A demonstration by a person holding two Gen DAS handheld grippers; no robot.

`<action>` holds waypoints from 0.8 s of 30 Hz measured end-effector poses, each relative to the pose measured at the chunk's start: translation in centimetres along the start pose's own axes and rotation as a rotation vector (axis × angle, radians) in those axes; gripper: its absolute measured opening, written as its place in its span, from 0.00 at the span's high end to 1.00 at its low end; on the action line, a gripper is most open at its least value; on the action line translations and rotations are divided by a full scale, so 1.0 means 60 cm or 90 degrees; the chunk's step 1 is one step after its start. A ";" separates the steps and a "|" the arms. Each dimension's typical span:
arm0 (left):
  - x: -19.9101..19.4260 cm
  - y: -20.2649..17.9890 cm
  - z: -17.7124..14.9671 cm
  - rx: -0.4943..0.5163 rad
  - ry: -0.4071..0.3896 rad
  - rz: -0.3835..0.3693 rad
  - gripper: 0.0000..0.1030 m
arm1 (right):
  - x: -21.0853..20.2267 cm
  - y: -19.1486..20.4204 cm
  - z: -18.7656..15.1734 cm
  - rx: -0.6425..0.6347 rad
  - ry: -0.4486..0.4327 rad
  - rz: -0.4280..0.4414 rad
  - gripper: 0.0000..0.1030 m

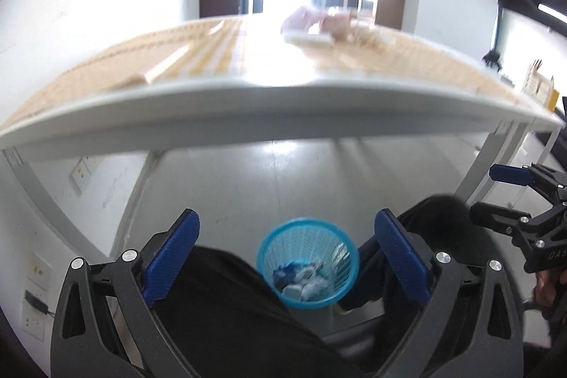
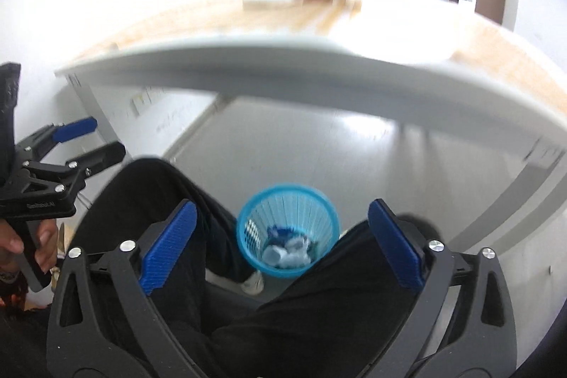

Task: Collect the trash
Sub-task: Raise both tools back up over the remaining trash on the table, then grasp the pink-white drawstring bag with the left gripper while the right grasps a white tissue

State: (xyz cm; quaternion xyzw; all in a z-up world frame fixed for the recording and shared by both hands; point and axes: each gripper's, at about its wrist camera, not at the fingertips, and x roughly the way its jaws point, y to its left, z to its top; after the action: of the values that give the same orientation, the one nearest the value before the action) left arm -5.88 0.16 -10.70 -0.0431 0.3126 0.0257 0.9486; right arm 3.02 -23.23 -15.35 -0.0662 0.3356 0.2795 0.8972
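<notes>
The left gripper hangs below the table edge with its 2 blue pads spread wide and nothing between them. The right gripper is released the same way, its pads far apart and bare. Each one also shows at the side of the other's view, jaws parted there too: the right gripper at the right edge of the left wrist view, the left gripper at the left edge of the right wrist view, held by a hand.

A blue mesh bin stands on the grey floor between the person's legs in black trousers, and it sits between the spread fingers in both views. Inside lie crumpled white and blue scraps of trash, piled at the bottom.

Above, the table with a white rim and a pale wooden top fills the upper half; blurred pale items lie at its far side, too smeared to identify. A white shoe shows just beside the bin.
</notes>
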 end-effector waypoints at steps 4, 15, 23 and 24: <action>-0.034 -0.003 0.043 -0.004 -0.016 -0.036 0.06 | -0.051 -0.014 0.040 0.018 -0.058 -0.004 0.09; -0.022 -0.012 0.209 0.018 -0.062 -0.018 0.06 | -0.056 -0.080 0.174 0.055 -0.127 -0.035 0.09; 0.061 -0.036 0.298 0.066 -0.035 0.009 0.06 | -0.004 -0.130 0.242 0.062 -0.098 -0.047 0.09; 0.072 -0.038 0.306 0.066 -0.033 0.007 0.06 | 0.003 -0.133 0.250 0.059 -0.092 -0.048 0.09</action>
State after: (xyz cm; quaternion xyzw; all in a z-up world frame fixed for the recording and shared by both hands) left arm 8.60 -0.23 1.60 0.0088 0.2890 0.0160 0.9572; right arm 15.99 -25.23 -4.54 -0.0165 0.2796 0.2334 0.9312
